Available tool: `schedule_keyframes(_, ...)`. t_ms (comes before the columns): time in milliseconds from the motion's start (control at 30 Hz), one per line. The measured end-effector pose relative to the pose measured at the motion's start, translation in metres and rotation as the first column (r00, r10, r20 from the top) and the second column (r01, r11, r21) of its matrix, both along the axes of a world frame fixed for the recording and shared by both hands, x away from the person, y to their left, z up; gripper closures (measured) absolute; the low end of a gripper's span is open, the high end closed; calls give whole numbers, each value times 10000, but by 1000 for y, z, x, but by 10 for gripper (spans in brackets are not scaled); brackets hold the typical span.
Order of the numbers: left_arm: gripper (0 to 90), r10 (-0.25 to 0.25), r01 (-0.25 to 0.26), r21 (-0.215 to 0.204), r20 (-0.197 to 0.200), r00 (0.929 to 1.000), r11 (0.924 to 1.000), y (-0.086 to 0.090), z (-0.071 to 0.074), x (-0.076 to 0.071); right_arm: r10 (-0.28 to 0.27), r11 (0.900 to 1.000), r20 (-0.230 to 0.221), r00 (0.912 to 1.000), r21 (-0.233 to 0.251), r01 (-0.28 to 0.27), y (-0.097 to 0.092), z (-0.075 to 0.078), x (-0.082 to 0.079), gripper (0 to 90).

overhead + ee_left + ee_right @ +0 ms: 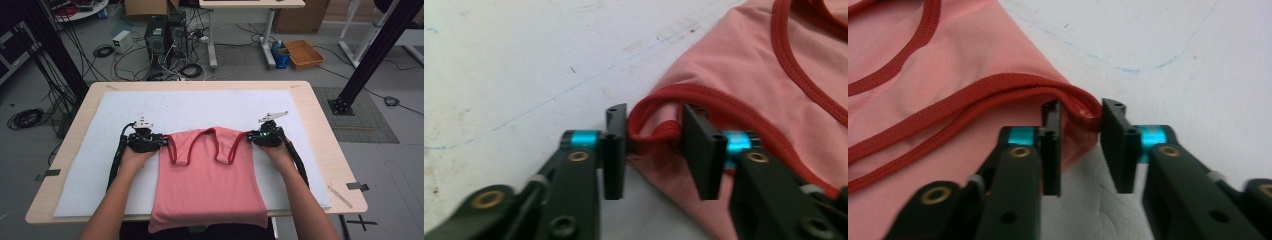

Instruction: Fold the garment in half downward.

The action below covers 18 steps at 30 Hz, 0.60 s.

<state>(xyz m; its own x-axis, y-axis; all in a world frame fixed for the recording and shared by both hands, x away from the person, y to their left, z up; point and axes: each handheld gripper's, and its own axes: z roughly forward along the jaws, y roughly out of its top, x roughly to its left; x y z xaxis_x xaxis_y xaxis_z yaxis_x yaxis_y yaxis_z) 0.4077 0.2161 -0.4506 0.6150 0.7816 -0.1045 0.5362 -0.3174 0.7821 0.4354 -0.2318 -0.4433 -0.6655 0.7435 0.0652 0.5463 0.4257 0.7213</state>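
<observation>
A white mat is covering the light wooden table, which is standing on a grey floor with many black cables, two computer towers and an orange basket lying behind it. The pink tank top with darker red edging is lying flat and smooth in the middle of the mat, its bottom part hanging over the near table edge. The left gripper and the right gripper are each pinching a bunched corner under an armhole at opposite sides, and nothing is standing between them.
</observation>
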Motion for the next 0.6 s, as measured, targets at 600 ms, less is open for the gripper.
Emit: schedule_keyframes(600, 835, 433, -400, -436, 767, 9961, 9982, 7, 15, 12, -344, 9988, 891, 9954, 381, 311, -5, 23, 9, 841)
